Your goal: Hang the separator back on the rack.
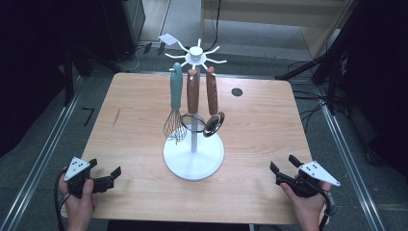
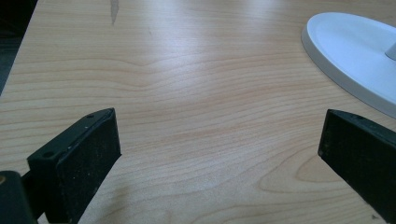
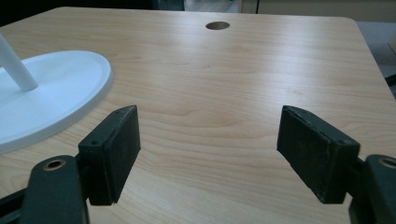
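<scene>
Pale wood grain covered the table [image 1: 144, 144], which was set on a grey floor with dark equipment and cables around it. At its middle a white utensil stand [image 1: 194, 155] was placed on a round base, and from the hooks at its top three tools were hung by their handles: a whisk [image 1: 175, 110] with a teal handle, a wooden-handled ring tool [image 1: 192, 103] and a wooden-handled ladle [image 1: 212, 108]. Hung this way, they were kept clear of the table and reachable from the near side. The left gripper [image 1: 107, 178] was held low at the near left corner, its jaws spread wide and empty, pointed toward the base [image 2: 355, 56]. The right gripper [image 1: 284, 169] was held likewise at the near right corner, jaws wide with nothing between them, well apart from the stand. Both hands were rested by the table edge, seemingly in a ready pose.
</scene>
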The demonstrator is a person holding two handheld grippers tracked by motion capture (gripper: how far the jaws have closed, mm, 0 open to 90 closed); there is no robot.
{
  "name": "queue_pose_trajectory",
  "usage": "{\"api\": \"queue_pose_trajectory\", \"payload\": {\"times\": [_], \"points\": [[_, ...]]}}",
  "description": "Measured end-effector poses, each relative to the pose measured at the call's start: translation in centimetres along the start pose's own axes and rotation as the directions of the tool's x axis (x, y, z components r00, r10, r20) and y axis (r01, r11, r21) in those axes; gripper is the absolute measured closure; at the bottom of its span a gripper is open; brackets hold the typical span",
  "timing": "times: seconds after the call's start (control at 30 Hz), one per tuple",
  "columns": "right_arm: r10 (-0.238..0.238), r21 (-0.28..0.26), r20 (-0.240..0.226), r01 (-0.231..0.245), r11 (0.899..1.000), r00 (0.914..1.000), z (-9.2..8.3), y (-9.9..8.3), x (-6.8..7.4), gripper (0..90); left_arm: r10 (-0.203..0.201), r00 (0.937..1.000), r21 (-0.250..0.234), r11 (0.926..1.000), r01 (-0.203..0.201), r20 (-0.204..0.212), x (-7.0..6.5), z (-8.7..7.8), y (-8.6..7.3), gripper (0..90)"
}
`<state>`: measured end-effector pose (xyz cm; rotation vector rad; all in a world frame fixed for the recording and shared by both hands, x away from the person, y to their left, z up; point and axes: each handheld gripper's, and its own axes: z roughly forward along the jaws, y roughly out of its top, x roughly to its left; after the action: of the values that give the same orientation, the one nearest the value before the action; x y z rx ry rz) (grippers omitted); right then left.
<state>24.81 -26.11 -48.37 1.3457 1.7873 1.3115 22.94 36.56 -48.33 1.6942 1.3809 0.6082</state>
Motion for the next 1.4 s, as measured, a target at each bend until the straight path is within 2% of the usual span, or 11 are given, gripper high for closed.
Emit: {"api": "queue_pose_trajectory", "payload": {"times": [0.3,0.57,0.7,0.97,1.13,1.4], "points": [[0.056,0.016,0.069,-0.058,0.998,0.996,-0.9,-1.2,-2.7,23.5,-0.001,1.0,0.0,1.0,0.001,0.001,0.0,0.0,0.0,0.0],[0.069,0.019,0.107,-0.071,0.997,0.9918,-1.9,-1.9,-4.4,22.9,-0.003,1.0,0.0,1.0,0.003,-0.001,0.1,0.0,0.0,0.0],[0.061,0.032,0.132,-0.065,0.997,0.9894,-1.9,-2.5,-5.0,23.2,-0.004,1.0,0.0,1.0,0.004,-0.004,0.1,0.0,0.0,0.0],[0.097,0.013,0.137,-0.1,0.995,0.9858,-2.3,-2.9,-5.9,23.1,0.007,0.9999,0.005,1.0,-0.007,-0.009,0.0,0.1,0.1,0.0],[0.123,0.007,0.113,-0.125,0.992,0.9859,-2.3,-2.9,-6.2,22.3,0.008,0.9999,0.006,1.0,-0.008,-0.01,0.0,0.1,0.1,0.0],[0.117,0.011,0.085,-0.118,0.993,0.9895,-2.3,-2.9,-6.1,17.0,0.002,1.0,0.007,1.0,-0.002,-0.008,0.0,0.1,0.1,0.0]]}}
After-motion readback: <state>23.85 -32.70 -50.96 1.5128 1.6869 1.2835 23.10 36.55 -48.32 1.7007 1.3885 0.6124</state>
